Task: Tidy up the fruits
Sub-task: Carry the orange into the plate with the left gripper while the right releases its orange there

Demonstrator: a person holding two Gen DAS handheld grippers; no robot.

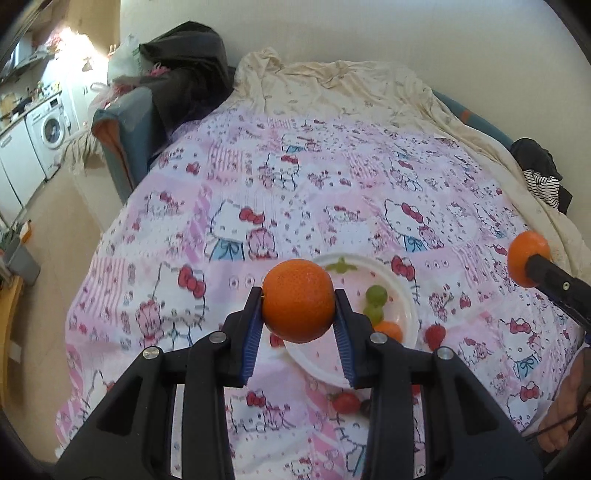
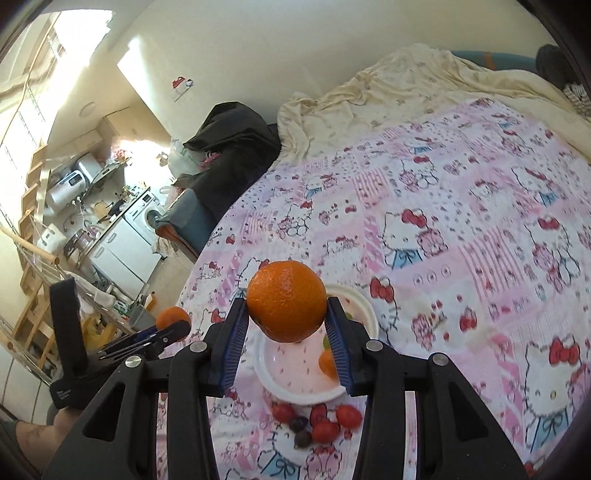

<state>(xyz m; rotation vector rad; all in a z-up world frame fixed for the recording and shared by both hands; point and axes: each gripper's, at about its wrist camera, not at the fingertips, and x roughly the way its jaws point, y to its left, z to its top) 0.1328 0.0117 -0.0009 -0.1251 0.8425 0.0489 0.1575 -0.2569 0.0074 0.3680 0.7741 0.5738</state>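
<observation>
Orange (image 1: 298,301) clamped between left gripper (image 1: 299,314) fingers, held above white plate (image 1: 406,306), likely ready to set down. Second orange (image 2: 286,301) clamped in right gripper (image 2: 288,317), also raised over plate. Plate on patterned bedspread (image 1: 332,177) already holds green grapes (image 1: 376,302) and small orange fruit. Strawberries (image 2: 325,424) and dark grapes lie loose on bedspread just beside plate, apparently unsorted.

Bedroom opening onto a sunlit kitchen corner

A pink cartoon-cat quilt (image 1: 314,206) is covering the bed, with a cream sheet (image 1: 332,88) bunching up against the pale wall (image 1: 369,26); a black bag (image 1: 188,66) is slumping beside it, while sunlight is flooding the washing machine (image 1: 50,127) and white cabinets (image 2: 125,254) beyond
</observation>
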